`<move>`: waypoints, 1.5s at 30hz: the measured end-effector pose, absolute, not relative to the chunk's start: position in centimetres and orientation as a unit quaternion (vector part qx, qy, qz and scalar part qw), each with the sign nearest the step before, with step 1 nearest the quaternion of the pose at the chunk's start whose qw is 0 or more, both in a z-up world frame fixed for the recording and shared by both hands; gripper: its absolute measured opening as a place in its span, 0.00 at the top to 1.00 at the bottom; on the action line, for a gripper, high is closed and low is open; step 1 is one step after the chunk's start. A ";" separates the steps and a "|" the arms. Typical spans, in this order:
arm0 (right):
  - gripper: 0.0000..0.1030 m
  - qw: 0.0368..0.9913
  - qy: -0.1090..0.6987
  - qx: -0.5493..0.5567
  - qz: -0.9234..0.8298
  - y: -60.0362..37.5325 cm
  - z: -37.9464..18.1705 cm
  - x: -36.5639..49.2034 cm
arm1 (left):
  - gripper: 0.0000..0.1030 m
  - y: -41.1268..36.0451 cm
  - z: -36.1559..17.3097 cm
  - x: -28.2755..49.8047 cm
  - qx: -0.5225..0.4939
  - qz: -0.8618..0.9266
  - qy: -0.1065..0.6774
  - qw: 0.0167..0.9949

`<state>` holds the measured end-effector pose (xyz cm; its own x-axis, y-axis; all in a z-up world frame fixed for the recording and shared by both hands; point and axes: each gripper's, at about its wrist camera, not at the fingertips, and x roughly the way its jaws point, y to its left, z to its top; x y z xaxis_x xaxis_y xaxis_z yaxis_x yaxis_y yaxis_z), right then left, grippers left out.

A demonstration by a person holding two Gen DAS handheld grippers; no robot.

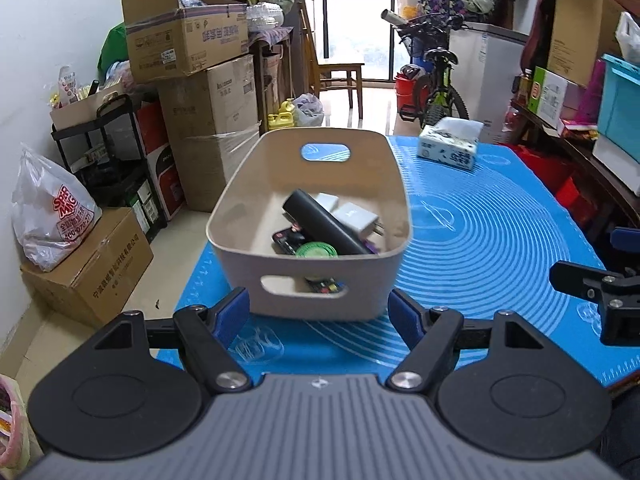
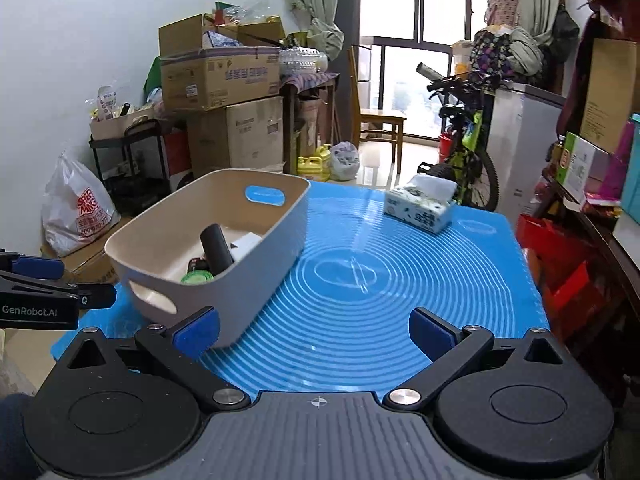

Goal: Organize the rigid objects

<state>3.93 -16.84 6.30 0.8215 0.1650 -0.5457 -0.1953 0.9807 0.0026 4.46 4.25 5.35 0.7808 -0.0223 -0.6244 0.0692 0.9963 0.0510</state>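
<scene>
- A beige bin (image 1: 308, 216) with cut-out handles stands on the blue mat (image 1: 480, 240) that covers the desk, toward the mat's left side.
- Inside the bin lie a black cylinder (image 1: 324, 222) resting diagonally, two white adapters (image 1: 354, 216) beside it, a round green item (image 1: 316, 250) at the near wall, and a dark gadget with red markings (image 1: 288, 238) under the cylinder.
- A small circuit board (image 1: 326, 286) shows through the near handle slot.
- A tissue pack (image 2: 420, 206) sits well apart from the bin, at the mat's far right.
- The left gripper (image 1: 318, 314) hovers just before the bin's near wall, fingers spread wide and empty.
- The right gripper (image 2: 314, 330) hangs over bare mat beside the bin, fingers also wide and empty.
</scene>
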 end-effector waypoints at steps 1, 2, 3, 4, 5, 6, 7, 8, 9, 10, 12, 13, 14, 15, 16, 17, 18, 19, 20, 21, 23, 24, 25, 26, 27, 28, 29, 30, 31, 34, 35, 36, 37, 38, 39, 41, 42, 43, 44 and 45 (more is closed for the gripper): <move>0.03 0.954 0.283 -0.026 0.092 -17.1 6.2 3.3 | 0.26 4.0 5.3 4.1 0.037 -0.026 0.330 0.943; 0.03 0.955 0.283 -0.025 0.090 -17.3 6.0 2.7 | 0.26 3.8 5.2 3.7 0.038 -0.028 0.330 0.943; 0.03 0.955 0.283 -0.025 0.089 -17.4 5.9 2.3 | 0.26 3.7 5.1 3.3 0.038 -0.029 0.331 0.943; 0.03 0.955 0.282 -0.025 0.087 -17.7 5.8 1.8 | 0.26 3.5 5.0 3.0 0.039 -0.030 0.331 0.942; 0.03 0.955 0.282 -0.025 0.085 -17.8 5.7 1.4 | 0.26 3.4 4.9 2.7 0.039 -0.030 0.331 0.942; 0.03 0.956 0.282 -0.025 0.081 -18.0 5.5 1.0 | 0.26 3.3 4.7 2.3 0.039 -0.031 0.331 0.942; 0.03 0.956 0.282 -0.025 0.078 -18.2 5.2 0.6 | 0.26 3.3 4.6 2.0 0.038 -0.031 0.332 0.942; 0.03 0.956 0.284 -0.024 0.077 -18.3 5.0 0.2 | 0.26 3.2 4.6 1.7 0.038 -0.033 0.332 0.942; 0.03 0.955 0.286 -0.023 0.077 -18.4 4.8 -0.1 | 0.26 3.1 4.5 1.4 0.038 -0.033 0.333 0.942; 0.03 0.955 0.287 -0.021 0.078 -18.6 4.7 -0.4 | 0.26 3.0 4.4 1.2 0.039 -0.034 0.332 0.942; 0.03 0.954 0.288 -0.019 0.077 -18.9 4.4 -1.0 | 0.26 2.9 4.3 0.5 0.040 -0.034 0.331 0.942; 0.03 0.955 0.287 -0.018 0.075 -19.0 4.3 -1.3 | 0.26 2.9 4.3 0.2 0.039 -0.034 0.331 0.942; 0.03 0.955 0.286 -0.016 0.074 -19.1 4.1 -1.6 | 0.26 2.8 4.2 0.0 0.039 -0.034 0.331 0.942; 0.03 0.956 0.286 -0.014 0.072 -19.3 4.0 -1.9 | 0.26 2.8 4.1 -0.2 0.039 -0.034 0.331 0.942; 0.03 0.956 0.285 -0.012 0.072 -19.4 4.0 -2.2 | 0.26 2.7 4.0 -0.4 0.040 -0.034 0.332 0.942; 0.03 0.956 0.285 -0.009 0.072 -19.5 3.9 -2.4 | 0.26 2.7 3.9 -0.5 0.041 -0.034 0.333 0.942; 0.03 0.956 0.285 -0.006 0.072 -19.6 3.9 -2.7 | 0.26 2.7 3.7 -0.7 0.042 -0.034 0.333 0.941; 0.03 0.956 0.285 -0.005 0.073 -19.7 3.8 -2.9 | 0.26 2.6 3.7 -0.8 0.043 -0.034 0.334 0.941; 0.03 0.956 0.285 -0.004 0.072 -19.8 3.8 -3.2 | 0.26 2.6 3.6 -1.0 0.043 -0.034 0.334 0.941; 0.03 0.956 0.284 -0.004 0.071 -19.9 3.8 -3.4 | 0.26 2.6 3.5 -1.1 0.044 -0.034 0.334 0.941; 0.03 0.956 0.284 -0.006 0.070 -20.1 3.6 -3.9 | 0.26 2.7 3.5 -1.4 0.046 -0.035 0.335 0.941; 0.03 0.956 0.284 -0.004 0.069 -20.1 3.5 -4.0 | 0.26 2.7 3.5 -1.5 0.047 -0.034 0.335 0.941; 0.03 0.956 0.285 0.000 0.069 -20.2 3.4 -4.2 | 0.26 2.6 3.5 -1.6 0.048 -0.034 0.334 0.941; 0.03 0.956 0.287 0.003 0.069 -20.4 3.2 -4.3 | 0.26 2.6 3.4 -1.7 0.049 -0.033 0.334 0.941; 0.03 0.955 0.288 0.005 0.068 -20.4 3.1 -4.4 | 0.26 2.6 3.4 -1.7 0.050 -0.034 0.335 0.940; 0.03 0.955 0.288 0.008 0.067 -20.5 3.0 -4.5 | 0.26 2.6 3.4 -1.8 0.051 -0.035 0.335 0.940; 0.03 0.955 0.289 0.009 0.066 -20.6 2.9 -4.6 | 0.26 2.7 3.4 -1.9 0.051 -0.035 0.335 0.940; 0.03 0.955 0.290 0.011 0.066 -20.7 2.8 -4.7 | 0.26 2.7 3.3 -1.9 0.051 -0.035 0.336 0.940; 0.03 0.955 0.291 0.012 0.065 -20.7 2.7 -4.7 | 0.26 2.7 3.3 -1.9 0.050 -0.036 0.335 0.940; 0.03 0.954 0.292 0.014 0.062 -20.9 2.5 -4.9 | 0.26 2.8 3.3 -2.1 0.047 -0.037 0.332 0.941; 0.03 0.954 0.292 0.014 0.062 -21.0 2.5 -5.0 | 0.26 2.7 3.3 -2.2 0.047 -0.037 0.332 0.941; 0.03 0.954 0.292 0.014 0.062 -21.0 2.5 -5.0 | 0.26 2.6 3.3 -2.3 0.050 -0.038 0.332 0.941; 0.03 0.954 0.293 0.013 0.061 -21.0 2.5 -5.0 | 0.26 2.5 3.3 -2.2 0.053 -0.039 0.333 0.941; 0.03 0.954 0.293 0.013 0.060 -21.0 2.4 -5.0 | 0.26 2.4 3.3 -2.3 0.055 -0.039 0.332 0.941; 0.03 0.954 0.293 0.013 0.060 -21.1 2.3 -5.0 | 0.26 2.4 3.4 -2.3 0.056 -0.040 0.332 0.941; 0.03 0.954 0.293 0.013 0.060 -21.1 2.3 -5.0 | 0.26 2.3 3.4 -2.4 0.057 -0.041 0.332 0.941; 0.03 0.954 0.293 0.013 0.059 -21.1 2.3 -5.0 | 0.26 2.3 3.4 -2.4 0.058 -0.041 0.332 0.941; 0.03 0.954 0.293 0.011 0.059 -21.1 2.2 -5.1 | 0.26 2.3 3.3 -2.4 0.058 -0.041 0.333 0.940; 0.03 0.954 0.294 0.009 0.058 -21.0 2.2 -5.0 | 0.26 2.3 3.3 -2.4 0.059 -0.041 0.334 0.940; 0.03 0.954 0.295 0.007 0.058 -21.0 2.1 -5.0 | 0.26 2.2 3.3 -2.4 0.060 -0.041 0.335 0.939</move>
